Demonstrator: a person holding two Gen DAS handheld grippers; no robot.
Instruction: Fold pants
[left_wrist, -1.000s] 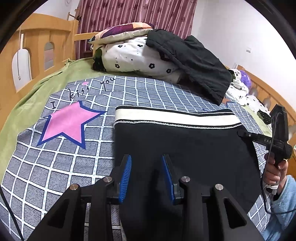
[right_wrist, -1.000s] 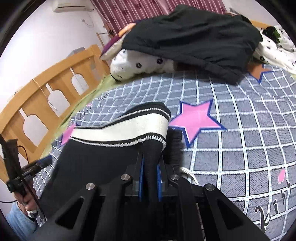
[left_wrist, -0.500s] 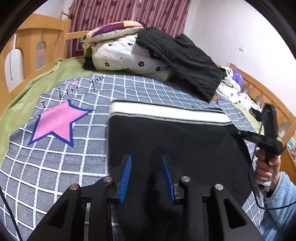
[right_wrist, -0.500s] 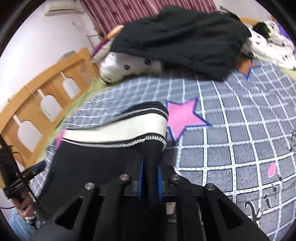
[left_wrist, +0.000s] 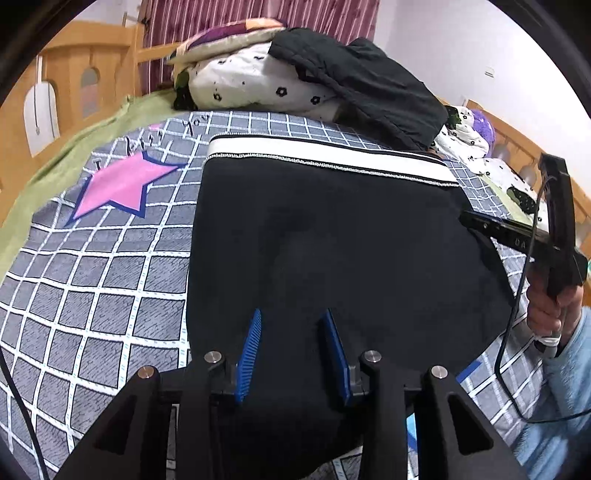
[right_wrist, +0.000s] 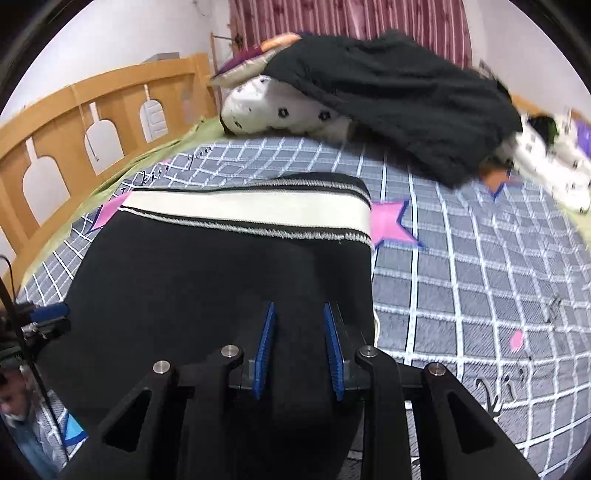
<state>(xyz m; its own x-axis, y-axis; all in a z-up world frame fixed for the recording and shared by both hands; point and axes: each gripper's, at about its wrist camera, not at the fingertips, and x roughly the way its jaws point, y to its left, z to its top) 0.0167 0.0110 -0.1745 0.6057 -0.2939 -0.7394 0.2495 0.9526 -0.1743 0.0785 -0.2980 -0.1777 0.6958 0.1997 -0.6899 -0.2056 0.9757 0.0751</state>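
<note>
A: How are the grippers found?

B: The left gripper (left_wrist: 291, 347) is held parted over the near black cloth. The right gripper (right_wrist: 299, 350) is also parted, nothing clamped; a second ago it was closed on the pants' edge.

A: And the pants (left_wrist: 332, 240)?

B: They are laid flat on the checked bedspread (left_wrist: 92, 280), ahead of both grippers, with the waistband (left_wrist: 325, 155) at the far end and running across. The right side edge is judged nearer the right gripper.
</note>
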